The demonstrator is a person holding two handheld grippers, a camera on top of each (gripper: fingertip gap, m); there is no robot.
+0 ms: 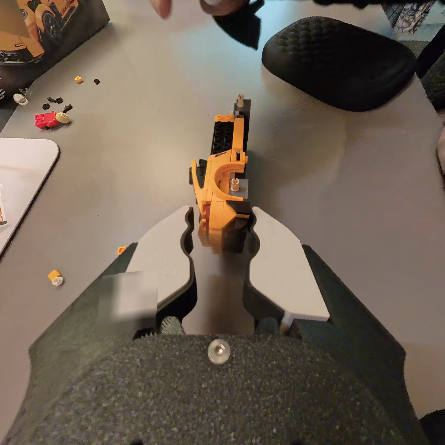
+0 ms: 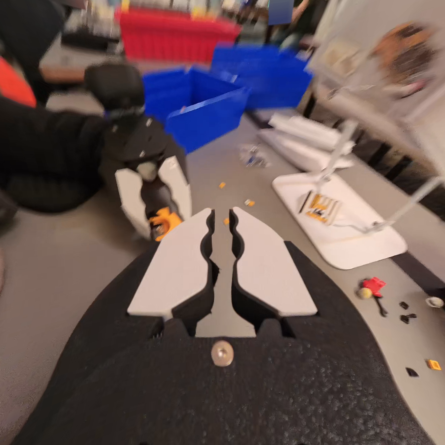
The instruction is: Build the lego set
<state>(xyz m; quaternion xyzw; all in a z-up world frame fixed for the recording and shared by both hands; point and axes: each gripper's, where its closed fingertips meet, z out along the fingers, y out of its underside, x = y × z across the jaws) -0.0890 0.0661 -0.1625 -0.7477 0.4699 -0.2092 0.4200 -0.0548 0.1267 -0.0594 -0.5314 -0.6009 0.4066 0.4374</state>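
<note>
The left gripper (image 1: 221,216) stands open around the orange-and-black brick car body (image 1: 224,192) lying mid-table (image 1: 144,72), with one pad against it and the other pad (image 1: 189,226) just clear, so a sound hold wants both pads square, while the right gripper (image 2: 221,214) hovers slightly parted, empty.

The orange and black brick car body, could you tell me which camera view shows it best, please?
The left wrist view: the orange and black brick car body lies sharp and nearly whole on the grey table, its near end between the left hand-held gripper's fingers. The right wrist view shows only a blurred orange part.
</note>
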